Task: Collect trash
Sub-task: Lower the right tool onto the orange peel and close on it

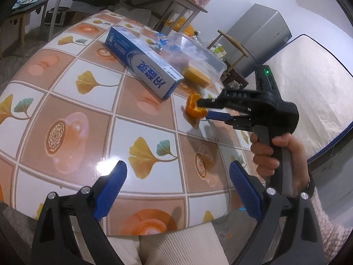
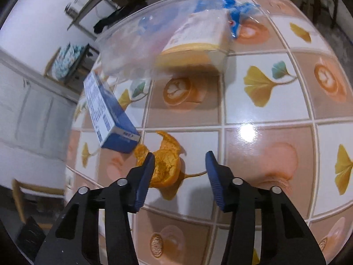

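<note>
The left gripper point(image 1: 177, 190) hangs with its ribbed blue fingers point(image 1: 112, 190) spread wide over the glossy tiled worktop point(image 1: 88, 101). At 2 o'clock, the right gripper point(image 1: 204, 109) has its fingers apart around one curled orange peel point(image 1: 194, 109), perhaps touching it. Farther, one blue cardboard box point(image 1: 143, 61) lies beside one clear plastic container point(image 1: 198, 53).

My table point(image 1: 92, 101) has a glossy, glaring tile-print covering. The orange peel point(image 2: 165, 165) looks rough and pitted inside. The blue box point(image 1: 143, 61) is smooth printed cardboard; the container point(image 2: 136, 33) is clear plastic. My gripper pads point(image 2: 144, 176) are ribbed blue on matt black plastic.
</note>
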Action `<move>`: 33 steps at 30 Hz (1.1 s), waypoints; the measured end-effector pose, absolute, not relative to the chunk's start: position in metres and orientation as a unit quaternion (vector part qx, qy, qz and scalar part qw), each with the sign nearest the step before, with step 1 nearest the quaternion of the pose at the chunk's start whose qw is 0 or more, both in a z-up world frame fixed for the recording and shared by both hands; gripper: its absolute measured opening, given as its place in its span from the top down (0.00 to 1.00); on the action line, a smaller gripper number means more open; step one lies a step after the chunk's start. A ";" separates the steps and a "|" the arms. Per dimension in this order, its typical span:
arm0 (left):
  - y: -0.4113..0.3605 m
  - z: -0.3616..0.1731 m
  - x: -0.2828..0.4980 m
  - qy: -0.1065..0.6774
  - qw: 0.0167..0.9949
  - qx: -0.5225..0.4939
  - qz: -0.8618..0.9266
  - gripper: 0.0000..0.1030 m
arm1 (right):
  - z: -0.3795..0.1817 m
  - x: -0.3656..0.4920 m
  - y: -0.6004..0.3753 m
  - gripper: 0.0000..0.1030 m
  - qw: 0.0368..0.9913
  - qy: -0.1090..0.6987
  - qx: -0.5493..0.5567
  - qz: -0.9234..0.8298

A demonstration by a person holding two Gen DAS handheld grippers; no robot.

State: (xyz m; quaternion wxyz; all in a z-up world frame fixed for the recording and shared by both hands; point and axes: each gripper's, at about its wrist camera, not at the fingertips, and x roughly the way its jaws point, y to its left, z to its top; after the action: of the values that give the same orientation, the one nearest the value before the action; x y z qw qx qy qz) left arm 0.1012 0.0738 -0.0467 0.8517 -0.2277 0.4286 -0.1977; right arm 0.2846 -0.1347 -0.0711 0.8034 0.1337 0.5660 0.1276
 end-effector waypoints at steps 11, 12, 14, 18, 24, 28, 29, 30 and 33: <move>0.084 -0.042 0.109 0.419 0.857 -0.237 -0.186 0.11 | -0.073 0.259 -0.096 0.89 0.833 0.538 0.000 0.124; 0.085 -0.041 0.110 0.418 0.857 -0.238 -0.184 0.11 | -0.074 0.258 -0.095 0.91 0.834 0.537 -0.001 0.124; 0.086 -0.040 0.112 0.417 0.858 -0.240 -0.183 0.11 | -0.073 0.256 -0.098 0.94 0.835 0.537 -0.001 0.121; 0.087 -0.039 0.119 0.417 0.857 -0.244 -0.180 0.11 | -0.070 0.255 -0.107 0.97 0.835 0.534 0.019 0.130; 0.086 -0.039 0.134 0.413 0.858 -0.248 -0.176 0.11 | -0.062 0.248 -0.122 0.98 0.841 0.524 0.034 0.127; 0.086 -0.036 0.152 0.413 0.855 -0.263 -0.171 0.11 | -0.059 0.243 -0.134 0.98 0.843 0.521 0.046 0.123; 0.087 -0.035 0.158 0.413 0.853 -0.271 -0.170 0.11 | -0.059 0.242 -0.138 0.98 0.843 0.521 0.049 0.122; 0.088 -0.034 0.167 0.411 0.851 -0.280 -0.166 0.11 | -0.059 0.241 -0.141 0.98 0.843 0.521 0.051 0.120; 0.090 -0.030 0.196 0.412 0.854 -0.291 -0.128 0.11 | -0.060 0.240 -0.150 0.98 0.843 0.522 0.057 0.116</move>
State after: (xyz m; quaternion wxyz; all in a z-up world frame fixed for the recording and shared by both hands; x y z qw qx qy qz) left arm 0.1964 0.0904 -0.0299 0.8540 -0.2908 0.4120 -0.1278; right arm 0.2405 -0.1500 -0.0597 0.8430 0.0570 0.5222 0.1155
